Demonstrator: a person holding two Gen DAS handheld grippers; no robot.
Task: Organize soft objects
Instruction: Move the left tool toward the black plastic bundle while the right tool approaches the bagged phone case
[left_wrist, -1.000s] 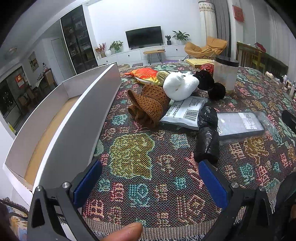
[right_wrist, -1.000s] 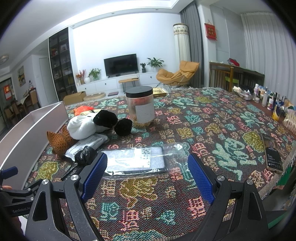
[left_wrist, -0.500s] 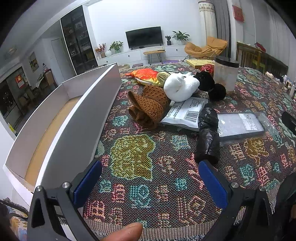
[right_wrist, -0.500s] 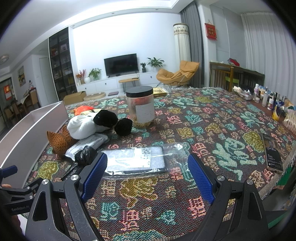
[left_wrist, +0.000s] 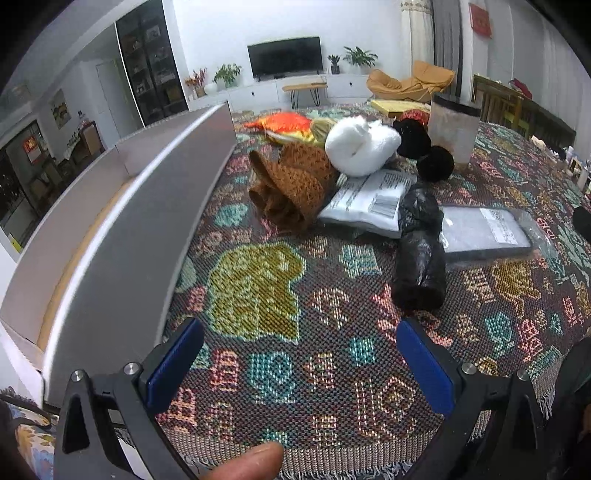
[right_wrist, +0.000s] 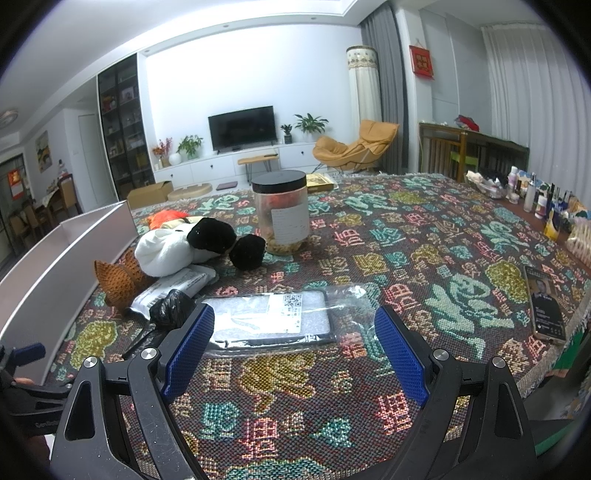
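Observation:
Soft things lie in a heap on the patterned tablecloth: a brown knitted piece (left_wrist: 295, 188) (right_wrist: 118, 282), a white plush (left_wrist: 360, 146) (right_wrist: 166, 251) with black parts (right_wrist: 212, 234), an orange cushion (left_wrist: 284, 123), a grey mailer bag (left_wrist: 373, 201), a black bagged roll (left_wrist: 419, 254) (right_wrist: 170, 312) and a flat clear-wrapped package (left_wrist: 484, 232) (right_wrist: 269, 319). My left gripper (left_wrist: 299, 363) is open and empty, near the table's front edge, short of the black roll. My right gripper (right_wrist: 293, 352) is open and empty, just in front of the flat package.
A long grey open box (left_wrist: 122, 229) (right_wrist: 62, 258) stands along the table's left side. A plastic jar with a black lid (right_wrist: 280, 214) (left_wrist: 452, 131) stands behind the heap. A phone (right_wrist: 545, 302) lies at the right edge, with bottles (right_wrist: 535, 194) at the far right.
The left gripper has edged slightly forward toward the heap. The right gripper has not visibly moved. Both stay open.

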